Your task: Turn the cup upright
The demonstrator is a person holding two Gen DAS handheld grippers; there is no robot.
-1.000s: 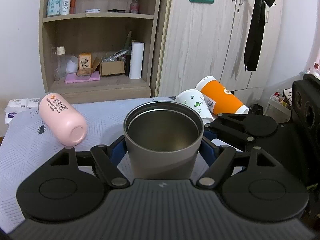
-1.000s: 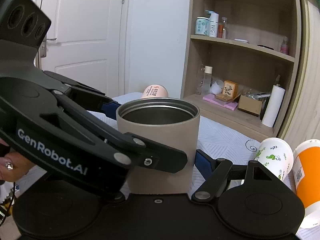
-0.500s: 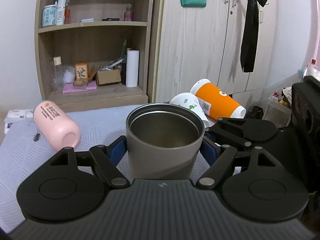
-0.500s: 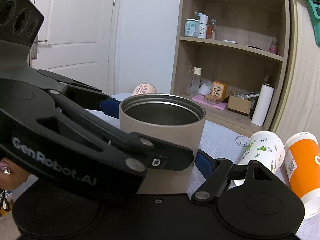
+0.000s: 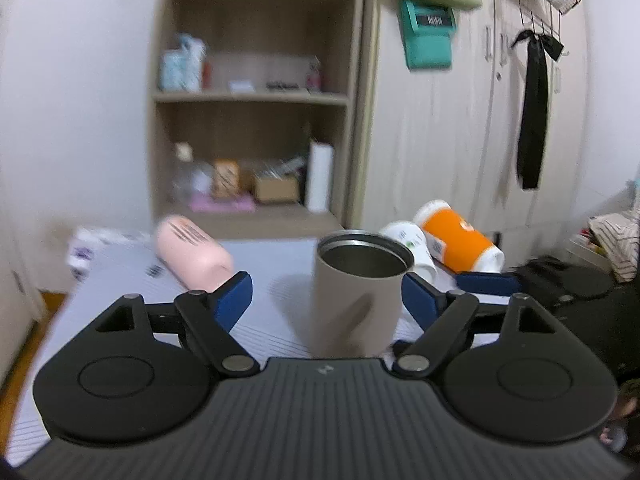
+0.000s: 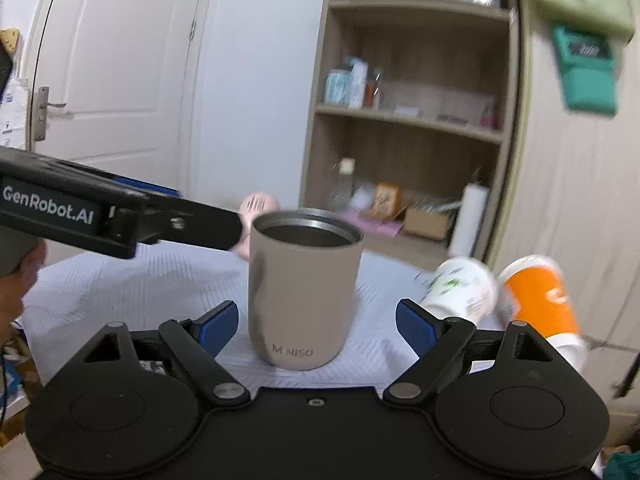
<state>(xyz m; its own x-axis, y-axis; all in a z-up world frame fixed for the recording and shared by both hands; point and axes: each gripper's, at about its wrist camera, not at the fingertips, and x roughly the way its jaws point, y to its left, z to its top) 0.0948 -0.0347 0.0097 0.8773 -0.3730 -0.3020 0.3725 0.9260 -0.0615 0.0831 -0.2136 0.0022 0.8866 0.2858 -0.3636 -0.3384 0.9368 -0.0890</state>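
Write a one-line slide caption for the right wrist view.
Open right tool flanks an upright beige metal-lined tumbler on the white quilted tabletop; white leaf-print cup and orange cup lie tipped.

Cup (image 6: 302,296) beige, steel inside; bottle (image 5: 192,254) pink; cloth (image 6: 132,284) white w/ line pattern; tool pads (image 6: 218,326) blue.

- One grey tumbler (image 6: 304,292) standing upright, dead centre.
- Two paper cups lying down at three o'clock: one white (image 6: 460,288), one orange (image 6: 538,300).
- One pink bottle (image 5: 192,254) lying at ten o'clock.
- Two grippers: left (image 5: 326,300), right (image 6: 316,326).
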